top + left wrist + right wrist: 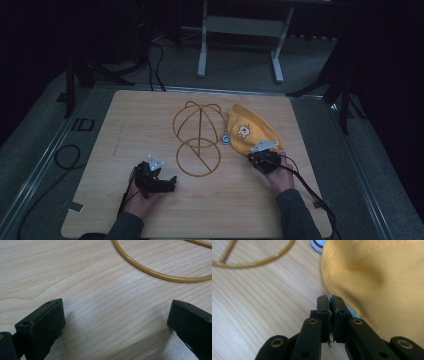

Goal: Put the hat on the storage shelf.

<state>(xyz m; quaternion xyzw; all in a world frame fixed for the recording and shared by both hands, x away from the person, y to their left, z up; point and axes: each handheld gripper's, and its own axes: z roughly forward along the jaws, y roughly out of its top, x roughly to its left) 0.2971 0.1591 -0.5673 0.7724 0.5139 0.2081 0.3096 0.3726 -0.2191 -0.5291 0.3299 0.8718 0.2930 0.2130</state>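
Observation:
A yellow cap (247, 130) with a cartoon patch lies at the right of the wooden table (125, 125). My right gripper (260, 156) is at its near edge. In the right gripper view its jaws (330, 301) are pressed together, with a thin pale-blue strip of the yellow cap (382, 277) edge between their tips. A yellow-brown wire hat frame (198, 135) lies at the table's middle. My left gripper (170, 184) rests low near the frame's ring, at its lower left. It is open (116, 320) over bare wood, with the ring (155, 272) ahead of it.
A small blue-and-white round piece (226, 139) lies between the frame and the cap, also visible as a blue-and-white piece (315, 245) beyond the right jaws. Cables trail from both grippers toward the table's near edge. Stand legs (202, 50) rise from the floor beyond the table.

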